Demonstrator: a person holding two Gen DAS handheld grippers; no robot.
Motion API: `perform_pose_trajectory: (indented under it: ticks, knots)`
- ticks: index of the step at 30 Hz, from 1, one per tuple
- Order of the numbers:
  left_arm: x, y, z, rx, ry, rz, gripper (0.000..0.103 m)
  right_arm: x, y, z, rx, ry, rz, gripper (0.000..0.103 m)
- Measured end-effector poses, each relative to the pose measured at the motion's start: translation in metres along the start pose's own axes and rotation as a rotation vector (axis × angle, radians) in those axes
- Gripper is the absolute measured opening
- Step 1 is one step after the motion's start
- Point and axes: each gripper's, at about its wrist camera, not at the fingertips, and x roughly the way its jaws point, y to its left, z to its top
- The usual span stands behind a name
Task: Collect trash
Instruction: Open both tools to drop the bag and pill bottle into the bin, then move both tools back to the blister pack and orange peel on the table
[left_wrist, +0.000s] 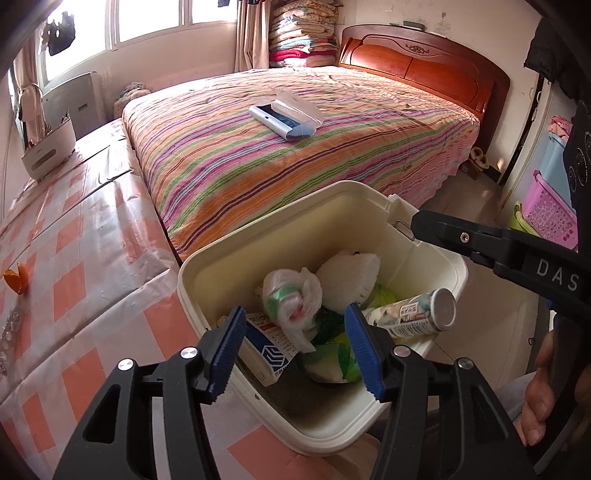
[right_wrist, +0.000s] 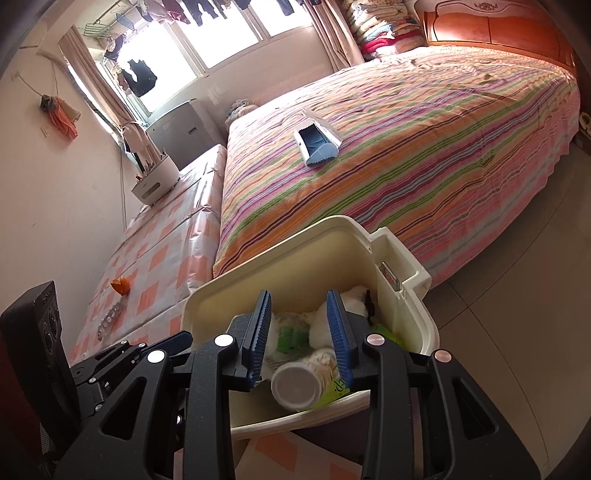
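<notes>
Only the left wrist view shows a hand (left_wrist: 550, 387) at 4 o'clock and the right gripper (left_wrist: 417, 225) from outside, its black arm reaching in from 3 o'clock with its tip at the bin's (left_wrist: 192, 273) far right corner; that view also takes in pink and green baskets (left_wrist: 550, 210) at 3 o'clock. Only the right wrist view shows laundry (right_wrist: 192, 11) hanging at the window at 12 o'clock and the left tool's black camera block (right_wrist: 40, 332) at 9 o'clock. Both views show the orange peel (left_wrist: 16, 278) lying on the checked cloth (left_wrist: 92, 258) at 9 o'clock, well apart from the bin, and a white and blue brush (left_wrist: 286, 116) on the striped bed (left_wrist: 332, 147) at 12 o'clock. The cream bin stands open at the bed's near corner, and the trash lies inside it: a knotted white bag (left_wrist: 291, 295), a white fluffy wad (left_wrist: 349, 275), a blue and white carton (left_wrist: 266, 347), green wrappers (left_wrist: 343, 354), and a printed tube (left_wrist: 417, 310) leaning on the right wall with its round silver end up. The left gripper (left_wrist: 295, 352) hangs over the bin with its blue pads (left_wrist: 231, 350) wide apart, gripping nothing. The right gripper's (right_wrist: 299, 338) pads (right_wrist: 338, 332) stand parted over the tube (right_wrist: 295, 386), clear of it on both sides, holding nothing.
</notes>
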Motion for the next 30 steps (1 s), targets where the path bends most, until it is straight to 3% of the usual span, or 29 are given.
perform_pose_trajectory:
  ticks: [1,2,3,6,16,30]
  knots:
    - [-0.001,0.001,0.0,-0.007,-0.004,0.002,0.067,-0.001,-0.001,0.0,0.009,-0.01,-0.006,0.048]
    - [-0.002,0.002,0.0,-0.017,-0.006,0.003,0.068,-0.003,-0.002,0.0,0.013,-0.023,-0.012,0.064]
    - [-0.003,0.003,0.0,-0.026,-0.005,0.001,0.07,-0.005,-0.002,0.001,0.011,-0.033,-0.019,0.07]
    - [-0.004,0.008,0.001,-0.041,0.0,0.004,0.073,-0.007,-0.003,0.003,0.021,-0.048,-0.018,0.074]
    - [-0.012,0.027,0.001,-0.093,-0.009,0.041,0.073,0.0,0.012,0.005,0.009,-0.037,0.012,0.076]
    - [-0.031,0.077,-0.002,-0.182,-0.03,0.088,0.073,0.021,0.061,0.004,-0.054,-0.004,0.055,0.076]
